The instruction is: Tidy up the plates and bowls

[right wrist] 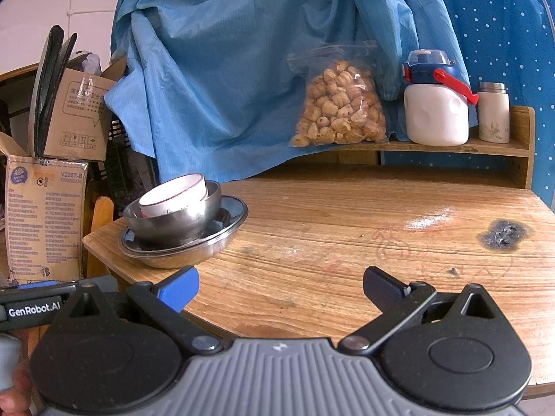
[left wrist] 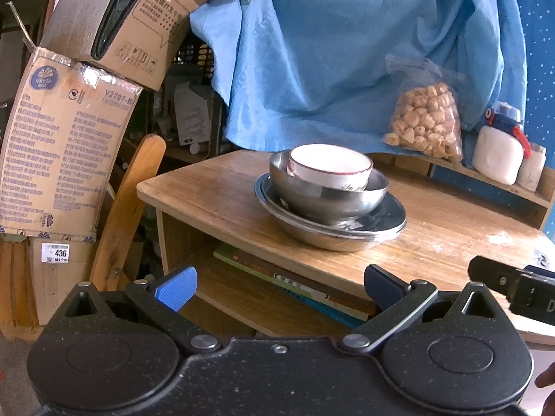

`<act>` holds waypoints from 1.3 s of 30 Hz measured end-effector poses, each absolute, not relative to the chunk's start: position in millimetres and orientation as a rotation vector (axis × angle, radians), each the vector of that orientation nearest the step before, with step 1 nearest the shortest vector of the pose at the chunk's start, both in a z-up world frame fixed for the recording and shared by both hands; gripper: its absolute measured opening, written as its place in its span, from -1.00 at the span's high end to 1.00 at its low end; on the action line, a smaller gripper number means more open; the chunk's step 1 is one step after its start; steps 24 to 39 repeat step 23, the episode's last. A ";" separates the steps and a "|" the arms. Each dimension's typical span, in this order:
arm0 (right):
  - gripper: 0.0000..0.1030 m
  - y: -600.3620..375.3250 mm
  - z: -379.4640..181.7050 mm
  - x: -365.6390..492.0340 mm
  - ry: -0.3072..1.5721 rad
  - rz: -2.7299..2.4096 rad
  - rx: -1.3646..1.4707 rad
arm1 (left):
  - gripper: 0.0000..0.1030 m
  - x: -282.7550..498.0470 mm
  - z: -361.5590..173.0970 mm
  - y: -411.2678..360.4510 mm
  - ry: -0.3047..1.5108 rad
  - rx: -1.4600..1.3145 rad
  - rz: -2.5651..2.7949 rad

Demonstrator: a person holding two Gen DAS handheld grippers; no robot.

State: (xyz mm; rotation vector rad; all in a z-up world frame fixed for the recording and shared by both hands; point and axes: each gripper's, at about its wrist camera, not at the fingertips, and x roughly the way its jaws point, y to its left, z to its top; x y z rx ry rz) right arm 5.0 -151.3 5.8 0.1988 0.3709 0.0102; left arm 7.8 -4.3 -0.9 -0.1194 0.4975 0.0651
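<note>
A white bowl with a red rim (left wrist: 329, 166) (right wrist: 173, 196) lies tilted inside a steel bowl (left wrist: 329, 197) (right wrist: 173, 223), which stands in a wide steel plate (left wrist: 333, 232) (right wrist: 194, 246) on the wooden table (left wrist: 433, 239) (right wrist: 347, 242). The stack is near the table's left corner. My left gripper (left wrist: 279, 286) is open and empty, hanging off the table's front-left edge, short of the stack. My right gripper (right wrist: 279, 287) is open and empty over the table's front edge, with the stack ahead to its left. Part of the left gripper shows at the left edge of the right wrist view.
A blue cloth (right wrist: 242, 69) hangs behind the table. On a raised back shelf (right wrist: 451, 147) stand a bag of snacks (right wrist: 341, 104), a white bottle with a blue lid (right wrist: 435, 104) and a small flask (right wrist: 492, 112). Cardboard boxes (left wrist: 59, 138) and a wooden chair back (left wrist: 131, 201) crowd the left. Books (left wrist: 295, 284) lie under the tabletop.
</note>
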 end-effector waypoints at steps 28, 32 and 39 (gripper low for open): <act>-1.00 -150.1 8.3 6.6 0.368 0.023 0.196 | -0.98 7.7 -2.0 -6.1 0.522 -0.117 0.062; -1.00 -150.1 8.3 6.6 0.368 0.023 0.196 | -0.98 7.7 -2.0 -6.1 0.522 -0.117 0.062; -1.00 -150.1 8.3 6.6 0.368 0.023 0.196 | -0.98 7.7 -2.0 -6.1 0.522 -0.117 0.062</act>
